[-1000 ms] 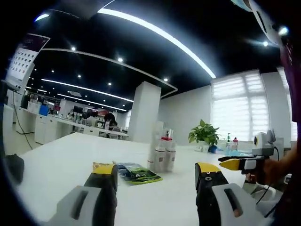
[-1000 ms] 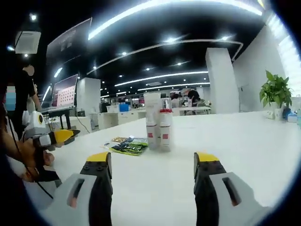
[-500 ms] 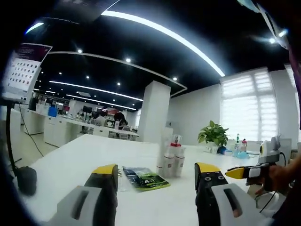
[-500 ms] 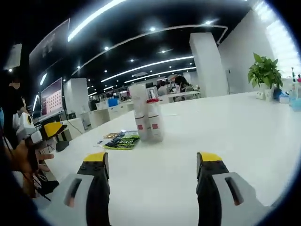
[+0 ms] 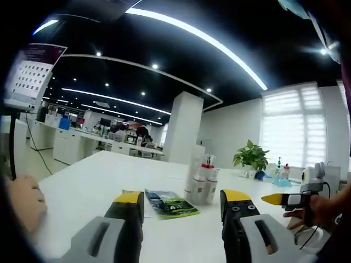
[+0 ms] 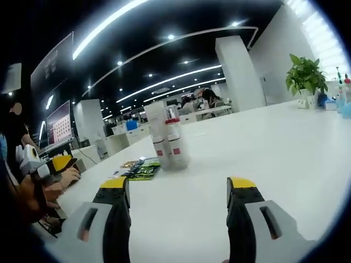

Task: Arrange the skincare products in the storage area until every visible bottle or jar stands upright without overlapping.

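I stand in a big open office with a black ceiling [image 5: 137, 44]. Long curved light strips [image 5: 203, 38] and many small round spot lamps shine on it. A wide white worktop [image 6: 285, 159] stretches before me. A square white column [image 5: 182, 129] rises behind it, and a white wall [image 5: 233, 131] goes to bright windows with closed blinds [image 5: 288, 126]. A green potted plant [image 5: 250, 156] is on the far side. Rows of white desks [image 5: 66, 148] stand further back, and a display screen [image 6: 61, 118] glows at the side.

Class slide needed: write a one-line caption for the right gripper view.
Open hand-held gripper hovers over white table, facing upright skincare bottles beside flat sachets.
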Action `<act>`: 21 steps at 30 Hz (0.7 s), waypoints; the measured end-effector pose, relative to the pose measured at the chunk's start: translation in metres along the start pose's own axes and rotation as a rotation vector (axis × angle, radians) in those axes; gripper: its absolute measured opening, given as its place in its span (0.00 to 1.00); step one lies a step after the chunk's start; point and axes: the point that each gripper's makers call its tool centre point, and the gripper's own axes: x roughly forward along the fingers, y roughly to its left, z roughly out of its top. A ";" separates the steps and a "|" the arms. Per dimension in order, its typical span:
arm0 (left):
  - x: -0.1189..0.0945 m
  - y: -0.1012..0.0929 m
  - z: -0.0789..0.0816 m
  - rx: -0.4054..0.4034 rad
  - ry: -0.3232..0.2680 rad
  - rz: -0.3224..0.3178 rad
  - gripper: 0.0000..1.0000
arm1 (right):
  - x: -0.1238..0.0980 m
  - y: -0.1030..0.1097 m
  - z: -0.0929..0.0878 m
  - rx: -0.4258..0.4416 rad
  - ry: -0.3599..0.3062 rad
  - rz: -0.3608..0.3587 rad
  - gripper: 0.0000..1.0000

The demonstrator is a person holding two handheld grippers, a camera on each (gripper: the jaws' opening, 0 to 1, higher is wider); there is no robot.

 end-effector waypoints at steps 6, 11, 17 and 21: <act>-0.002 -0.004 -0.004 -0.051 0.028 -0.057 0.58 | -0.001 0.003 -0.006 0.034 0.013 0.020 0.72; -0.001 -0.004 -0.005 -0.064 0.046 -0.065 0.58 | -0.006 0.003 -0.009 0.023 0.012 0.036 0.73; -0.002 0.001 -0.001 -0.077 0.026 -0.039 0.60 | -0.012 0.013 -0.014 0.096 0.032 0.106 0.75; -0.006 -0.001 -0.005 -0.042 0.051 -0.062 0.65 | -0.017 0.024 -0.019 -0.006 0.058 0.171 0.75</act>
